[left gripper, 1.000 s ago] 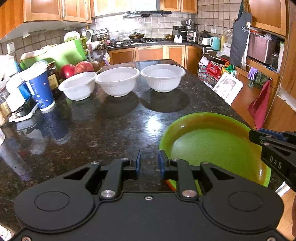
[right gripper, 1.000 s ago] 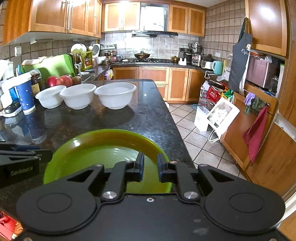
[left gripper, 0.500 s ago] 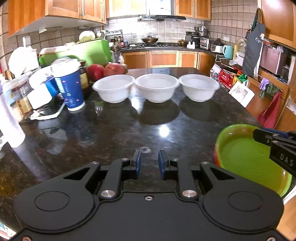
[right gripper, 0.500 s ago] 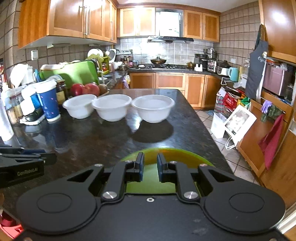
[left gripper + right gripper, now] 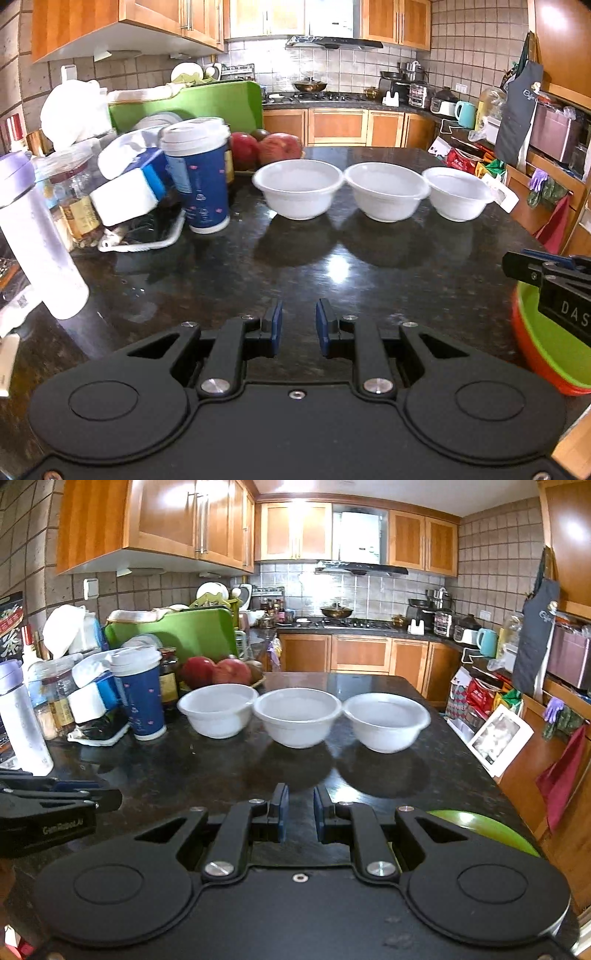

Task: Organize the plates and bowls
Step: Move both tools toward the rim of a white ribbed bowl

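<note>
Three white bowls stand in a row across the dark granite counter (image 5: pixel 332 273): left bowl (image 5: pixel 298 188), middle bowl (image 5: pixel 386 190), right bowl (image 5: pixel 458 192); they also show in the right wrist view (image 5: pixel 218 709), (image 5: pixel 297 714), (image 5: pixel 386 720). A green plate (image 5: pixel 546 339) lies on an orange one (image 5: pixel 532 360) at the near right edge; the right wrist view (image 5: pixel 484 829) shows it partly hidden under the gripper body. My left gripper (image 5: pixel 298 326) is slightly open and empty above the counter. My right gripper (image 5: pixel 298 812) is slightly open and empty, just behind the plates.
At the left stand a blue paper cup (image 5: pixel 197 173), a clear bottle with a purple cap (image 5: pixel 33 236), jars, tissue packs and a green cutting board (image 5: pixel 192 107). Red fruit (image 5: pixel 275 147) lies behind the bowls. The counter's right edge drops to the floor.
Both grippers have pulled back and risen from the green plate. The left view has swung left, so the plate now sits at its far right edge. The bowls have not moved.
</note>
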Demonstrator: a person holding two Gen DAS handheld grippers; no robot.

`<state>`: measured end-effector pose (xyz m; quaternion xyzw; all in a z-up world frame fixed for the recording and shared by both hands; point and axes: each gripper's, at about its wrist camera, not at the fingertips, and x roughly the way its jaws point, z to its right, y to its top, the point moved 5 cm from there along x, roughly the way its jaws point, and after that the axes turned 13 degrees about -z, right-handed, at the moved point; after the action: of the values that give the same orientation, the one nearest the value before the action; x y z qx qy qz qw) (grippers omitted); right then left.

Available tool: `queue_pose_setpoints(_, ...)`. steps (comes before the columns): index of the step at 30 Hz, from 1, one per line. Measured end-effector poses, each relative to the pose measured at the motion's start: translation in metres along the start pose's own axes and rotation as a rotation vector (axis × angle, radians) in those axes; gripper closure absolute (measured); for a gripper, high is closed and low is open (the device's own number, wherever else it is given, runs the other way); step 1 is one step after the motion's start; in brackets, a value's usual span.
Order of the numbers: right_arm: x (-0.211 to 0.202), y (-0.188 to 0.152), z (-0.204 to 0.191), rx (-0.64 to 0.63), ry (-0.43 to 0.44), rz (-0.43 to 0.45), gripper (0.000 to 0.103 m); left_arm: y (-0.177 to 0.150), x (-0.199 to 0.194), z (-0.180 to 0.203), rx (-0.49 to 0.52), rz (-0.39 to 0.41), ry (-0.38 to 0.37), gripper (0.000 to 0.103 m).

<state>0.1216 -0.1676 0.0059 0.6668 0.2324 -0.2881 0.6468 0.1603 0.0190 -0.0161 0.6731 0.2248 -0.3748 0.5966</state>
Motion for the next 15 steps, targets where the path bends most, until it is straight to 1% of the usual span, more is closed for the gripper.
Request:
queue_pose_setpoints(7, 0.012, 0.028, -0.037, -0.011, 0.074, -0.029, 0.086, 0.018, 0.008, -0.033, 0.024, -0.011, -0.011, 0.072)
queue_pose_setpoints(11, 0.014, 0.054, -0.045, -0.024, 0.145, -0.039, 0.086, 0.036, 0.009, -0.045, 0.024, 0.0, -0.005, 0.072)
queue_pose_setpoints(15, 0.019, 0.09, -0.045, -0.052, 0.21, -0.044, 0.086, 0.057, 0.006, -0.049, 0.017, 0.007, 0.007, 0.072)
